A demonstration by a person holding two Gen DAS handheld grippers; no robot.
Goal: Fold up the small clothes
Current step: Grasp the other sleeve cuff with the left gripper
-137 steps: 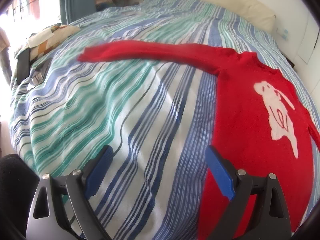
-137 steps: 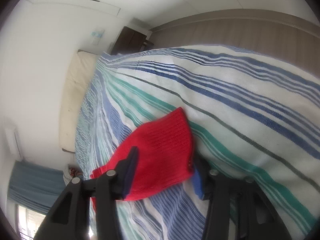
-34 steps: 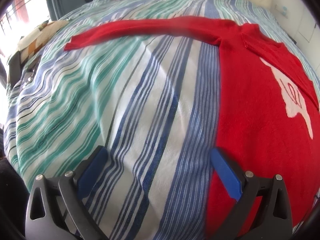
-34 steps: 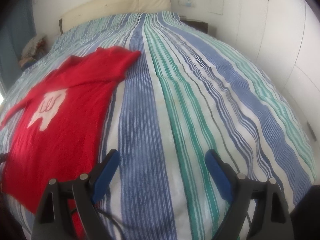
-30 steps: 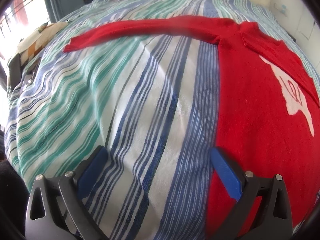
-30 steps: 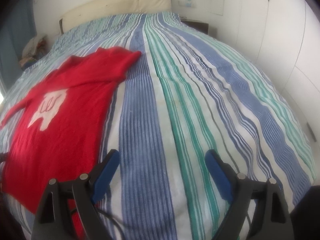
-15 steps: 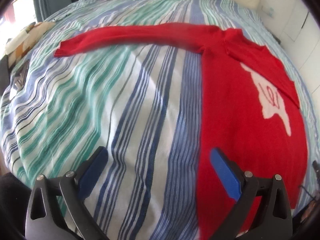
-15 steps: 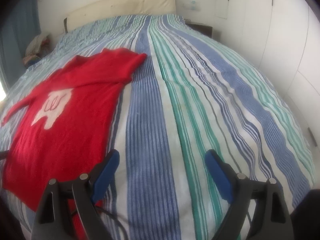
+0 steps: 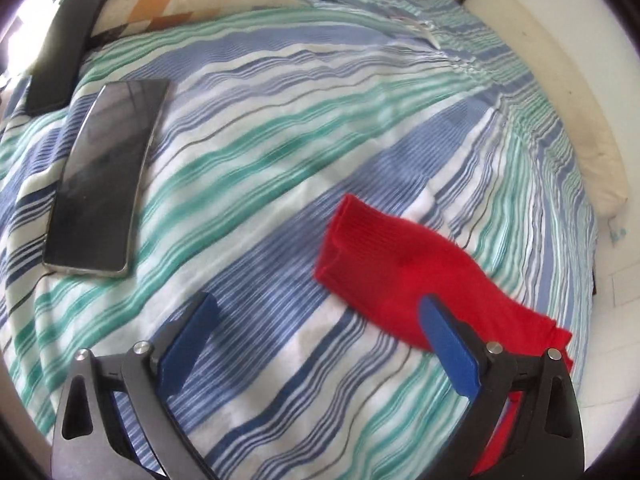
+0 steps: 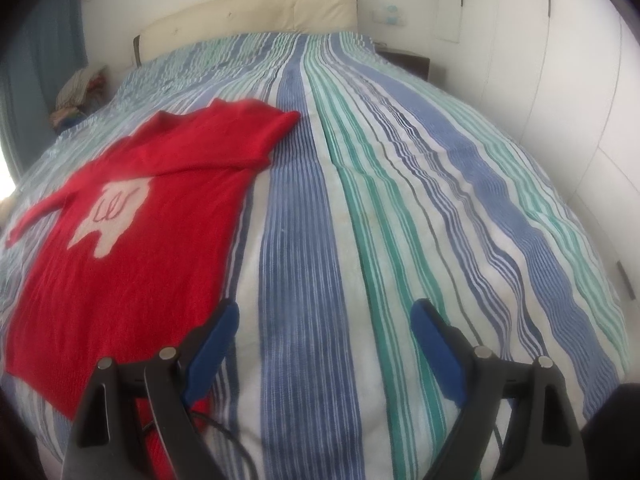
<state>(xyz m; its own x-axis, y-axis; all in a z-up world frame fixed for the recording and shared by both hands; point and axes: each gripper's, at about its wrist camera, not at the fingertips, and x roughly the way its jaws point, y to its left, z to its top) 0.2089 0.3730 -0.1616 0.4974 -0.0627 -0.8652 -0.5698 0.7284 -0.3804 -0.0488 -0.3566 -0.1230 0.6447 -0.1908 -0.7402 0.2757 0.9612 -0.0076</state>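
Observation:
A small red sweater point(image 10: 132, 216) with a white animal design lies flat on the striped bed point(image 10: 360, 200). Its right sleeve is folded in across the chest. Its left sleeve stretches out to the side, and the cuff end point(image 9: 400, 264) shows in the left wrist view. My left gripper point(image 9: 320, 332) is open and hovers just above the bed, with the sleeve end lying partly between its fingers, close to the right finger. My right gripper point(image 10: 324, 336) is open and empty over the bedspread, just right of the sweater's hem.
Two dark phones point(image 9: 104, 172) point(image 9: 64, 40) lie on the bed left of the sleeve, near a patterned pillow point(image 9: 192, 0). A cream headboard point(image 10: 248, 16) and white walls bound the bed. A dark nightstand point(image 10: 404, 60) stands at the far right.
My left gripper has swung left and closed in on the outstretched sleeve's cuff. The right sleeve was folded over the chest earlier. The right gripper has pulled back slightly.

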